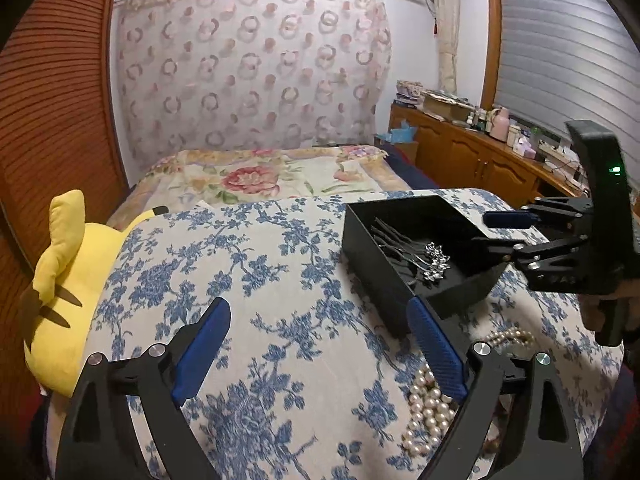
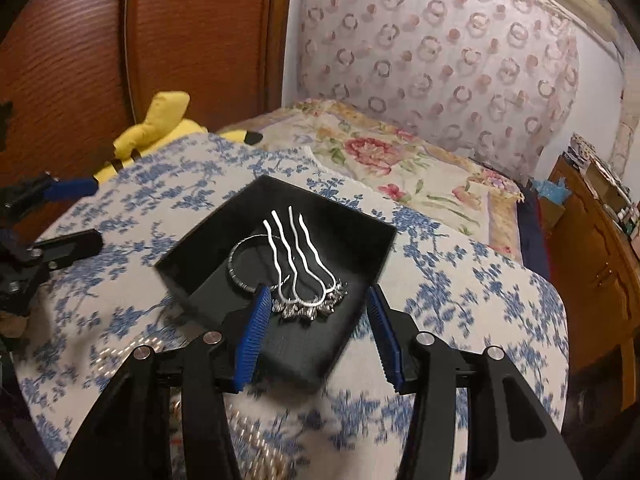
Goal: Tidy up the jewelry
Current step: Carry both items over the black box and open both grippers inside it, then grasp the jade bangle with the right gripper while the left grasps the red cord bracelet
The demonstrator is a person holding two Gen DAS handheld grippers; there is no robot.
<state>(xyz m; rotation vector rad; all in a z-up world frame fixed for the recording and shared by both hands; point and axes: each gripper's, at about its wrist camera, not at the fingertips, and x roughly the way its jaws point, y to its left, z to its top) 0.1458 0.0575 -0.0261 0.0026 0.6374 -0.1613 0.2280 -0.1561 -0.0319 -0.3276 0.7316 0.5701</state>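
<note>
A black open box (image 1: 378, 294) (image 2: 352, 236) sits on a blue-flowered cloth. Inside lie silver hair pins with sparkly ends (image 2: 298, 264) (image 1: 424, 258) and a silver bangle (image 2: 236, 268). A pearl necklace (image 1: 430, 408) lies on the cloth in front of the box, by my left gripper's right finger; it shows blurred in the right wrist view (image 2: 128, 350). My left gripper (image 1: 316, 344) is open and empty over the cloth, left of the box. My right gripper (image 2: 316, 336) is open and empty, just above the box's near end; it also shows in the left wrist view (image 1: 494, 232).
A yellow plush toy (image 1: 68, 288) (image 2: 160, 128) lies at the cloth's left edge. Behind is a bed with a floral cover (image 1: 264, 176). A wooden cabinet (image 1: 472, 152) with clutter on top stands at the right. A wooden wardrobe (image 2: 120, 60) is at the left.
</note>
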